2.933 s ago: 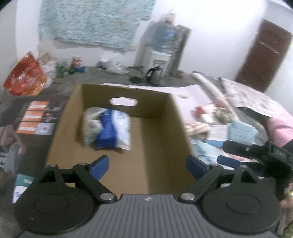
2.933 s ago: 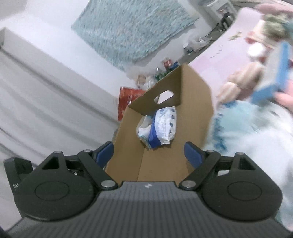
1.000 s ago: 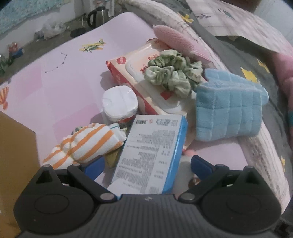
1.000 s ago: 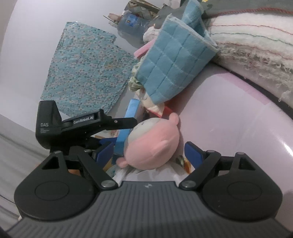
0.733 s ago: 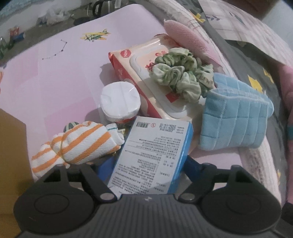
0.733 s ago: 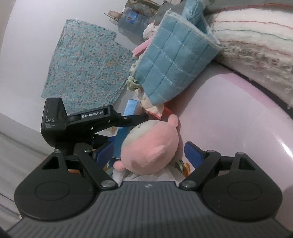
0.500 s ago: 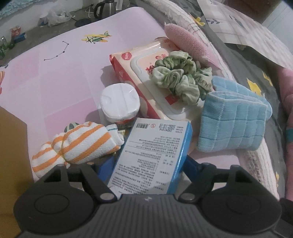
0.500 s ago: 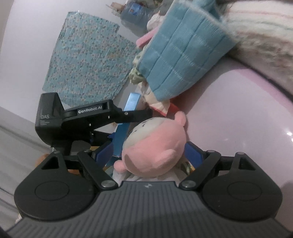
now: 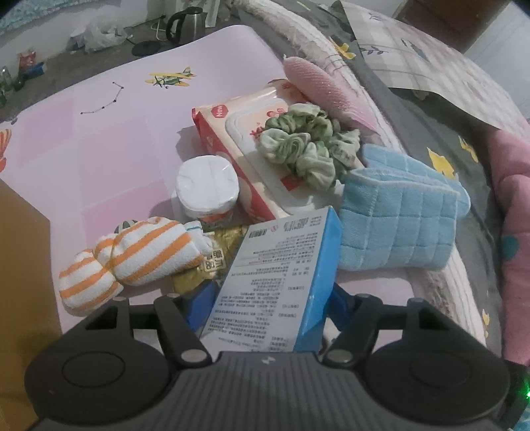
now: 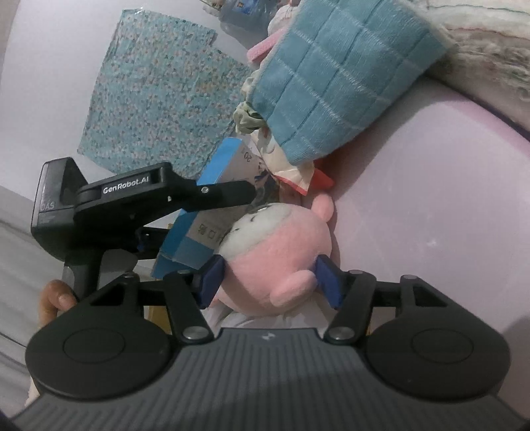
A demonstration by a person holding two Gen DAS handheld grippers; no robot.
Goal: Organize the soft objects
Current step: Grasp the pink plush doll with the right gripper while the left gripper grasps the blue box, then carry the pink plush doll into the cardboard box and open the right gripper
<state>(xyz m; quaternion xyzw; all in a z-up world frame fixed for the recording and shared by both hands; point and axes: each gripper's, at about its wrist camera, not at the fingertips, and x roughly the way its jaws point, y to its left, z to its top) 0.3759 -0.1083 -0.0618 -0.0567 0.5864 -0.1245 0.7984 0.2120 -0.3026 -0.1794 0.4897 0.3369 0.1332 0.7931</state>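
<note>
My left gripper [image 9: 270, 301] points down at a pile on the pink mat [image 9: 99, 139]. Its jaws are closing, and both blue pads press the sides of a blue and white printed box [image 9: 275, 265]. My right gripper [image 10: 270, 281] lies low over the mat, its jaws closing, with the pads pressed into a pink plush toy [image 10: 275, 252]. In the right wrist view the left gripper [image 10: 149, 199] sits just beyond the plush with the blue box [image 10: 185, 245] in it. An orange-striped sock bundle [image 9: 132, 262], green scrunchie [image 9: 304, 146] and blue quilted cloth [image 9: 397, 225] lie around the box.
A wet-wipes pack [image 9: 232, 132], a white wrapped roll [image 9: 207, 185], a gold packet [image 9: 212, 262] and a pink brush-like piece [image 9: 324, 89] are in the pile. A cardboard box wall [image 9: 20, 265] stands at the left. Blankets [image 9: 430, 99] rise on the right; a kettle [image 9: 185, 23] sits on the floor.
The left jaws have come in against the blue box, whose near end has lifted. The right gripper has moved up to the plush and its pads have gone from wide apart to pressing it.
</note>
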